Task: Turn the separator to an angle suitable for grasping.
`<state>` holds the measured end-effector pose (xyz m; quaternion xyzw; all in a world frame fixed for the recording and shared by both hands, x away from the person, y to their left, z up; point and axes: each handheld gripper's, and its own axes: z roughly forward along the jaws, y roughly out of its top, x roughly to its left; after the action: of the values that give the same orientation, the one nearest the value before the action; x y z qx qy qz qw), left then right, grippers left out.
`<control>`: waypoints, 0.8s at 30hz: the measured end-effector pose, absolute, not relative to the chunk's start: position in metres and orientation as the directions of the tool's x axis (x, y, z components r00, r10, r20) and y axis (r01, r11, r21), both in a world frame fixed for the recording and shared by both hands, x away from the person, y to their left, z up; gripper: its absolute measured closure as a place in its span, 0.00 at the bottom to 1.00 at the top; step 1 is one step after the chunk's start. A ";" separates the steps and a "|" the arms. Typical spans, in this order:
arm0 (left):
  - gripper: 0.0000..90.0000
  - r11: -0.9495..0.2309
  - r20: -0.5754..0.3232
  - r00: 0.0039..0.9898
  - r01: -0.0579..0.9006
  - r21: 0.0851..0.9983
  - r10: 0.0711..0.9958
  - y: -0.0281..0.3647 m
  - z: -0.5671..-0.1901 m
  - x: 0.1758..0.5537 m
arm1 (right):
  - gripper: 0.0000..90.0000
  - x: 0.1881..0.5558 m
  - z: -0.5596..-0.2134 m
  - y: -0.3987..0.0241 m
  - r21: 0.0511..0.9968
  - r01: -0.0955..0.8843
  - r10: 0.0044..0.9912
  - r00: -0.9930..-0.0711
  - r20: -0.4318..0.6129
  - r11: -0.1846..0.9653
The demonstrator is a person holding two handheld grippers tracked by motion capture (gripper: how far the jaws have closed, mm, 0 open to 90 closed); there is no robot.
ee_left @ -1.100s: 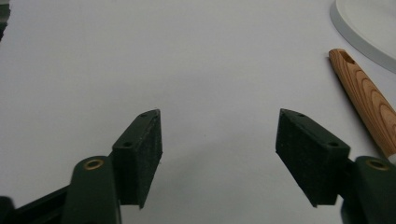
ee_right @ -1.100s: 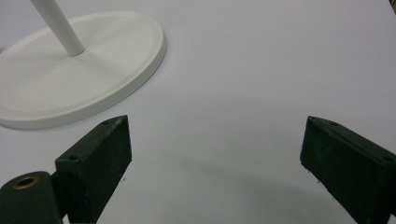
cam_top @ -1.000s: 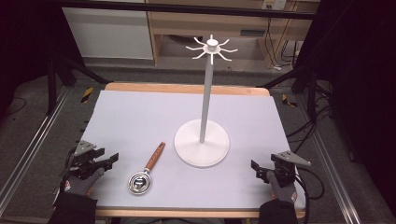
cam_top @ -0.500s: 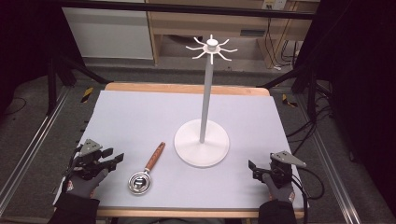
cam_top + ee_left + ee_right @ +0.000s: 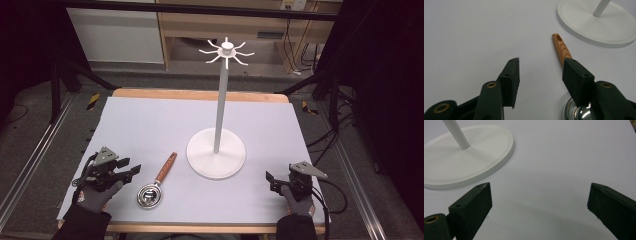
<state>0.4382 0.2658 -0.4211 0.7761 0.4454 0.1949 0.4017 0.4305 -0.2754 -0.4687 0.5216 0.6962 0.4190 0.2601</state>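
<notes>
The left gripper sits near the table's front left corner, jaws spread apart and holding nothing. In the left gripper view its two black jaws frame bare table, with the wooden handle of a small scoop running up past the inner edge of the right-hand jaw and the shiny metal bowl partly hidden behind that jaw. From above, the scoop lies just beside the left gripper, bowl toward the front edge, handle angled up toward the white stand, whose round base rests mid-table and whose thin pole rises to a ring of hooks. The right gripper rests near the front right, jaws wide apart and empty; in its own view they straddle plain grey table, with the stand's base off to the left, apart from the jaws
</notes>
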 end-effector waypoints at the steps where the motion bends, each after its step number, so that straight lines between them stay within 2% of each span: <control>1: 0.54 -0.284 -0.056 0.531 0.537 0.794 0.846 0.264 -0.420 0.439 | 0.07 0.430 -0.469 -0.275 0.855 0.508 0.946 -0.317 0.071 0.106; 12: 0.56 -0.307 -0.058 0.570 0.522 0.795 0.819 0.253 -0.404 0.445 | 0.08 0.432 -0.469 -0.270 0.843 0.524 0.945 -0.321 0.059 0.125; 24: 0.60 -0.363 -0.047 0.601 0.541 0.759 0.798 0.233 -0.398 0.454 | 0.08 0.432 -0.469 -0.271 0.842 0.524 0.946 -0.320 0.059 0.125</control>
<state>0.4537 0.2327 -0.3984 0.8084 0.4141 0.1673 0.3835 0.4323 -0.2706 -0.4686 0.5222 0.7036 0.4060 0.2596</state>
